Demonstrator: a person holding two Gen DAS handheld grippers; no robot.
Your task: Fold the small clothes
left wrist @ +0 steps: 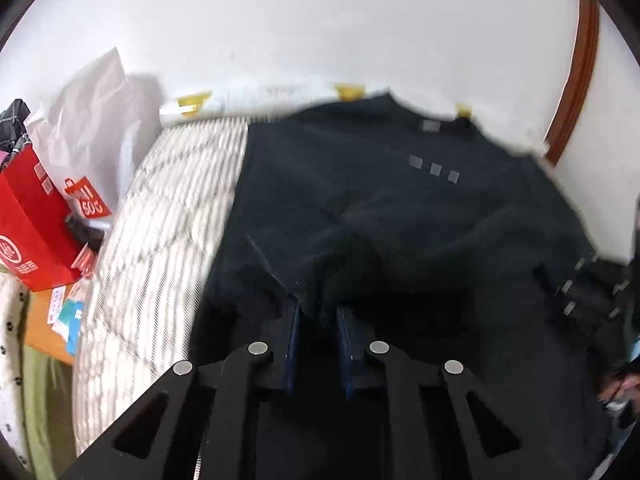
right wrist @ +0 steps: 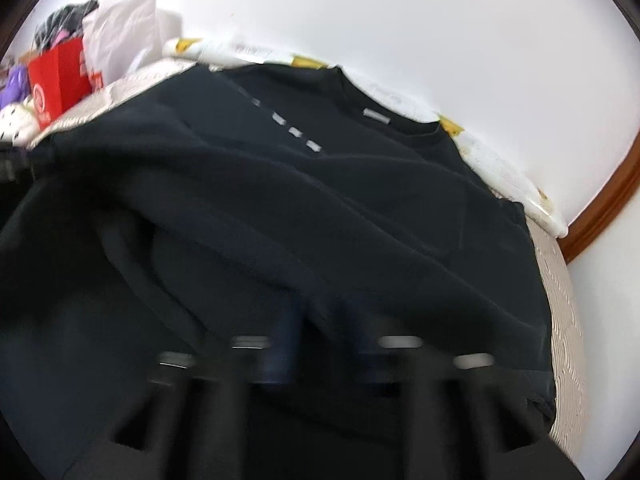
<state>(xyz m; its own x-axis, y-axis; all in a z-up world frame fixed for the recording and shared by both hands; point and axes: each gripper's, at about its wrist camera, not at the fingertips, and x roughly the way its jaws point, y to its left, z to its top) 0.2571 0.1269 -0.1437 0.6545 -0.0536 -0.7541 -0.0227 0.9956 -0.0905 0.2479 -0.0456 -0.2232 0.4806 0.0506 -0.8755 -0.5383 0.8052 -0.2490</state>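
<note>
Plainly a dark sweatshirt (left wrist: 400, 208), spread flat across a pale ribbed bed cover (left wrist: 168, 220), collar at the far edge by the white wall (left wrist: 320, 20), hem at the near edge under both tools. Long axis running near to far, straight ahead of each gripper. Row of small grey squares (left wrist: 434, 168) across the chest, label just inside the neck.

Left gripper (left wrist: 318, 312): blue fingers (left wrist: 294, 320) drawn close together, pinching a raised tuck of the hem, ribbed edge bunched just beyond the tips. Right gripper (right wrist: 324, 320): badly blurred, fingers likewise near together with dark cloth draped over the tips; pinching the hem too, by best reading. Left tool toward the garment's left side, right tool toward its right, neither clearly nearer the collar.

Judged from that: both near corners in hand, so a carry of the hem away toward the collar, halving the length. Risk of one corner slipping out, or of the two sides landing uneven.

Further out, a red box (left wrist: 28, 220) and a white plastic bag (left wrist: 92, 96) at far left, wooden trim (left wrist: 576, 80) at right.
</note>
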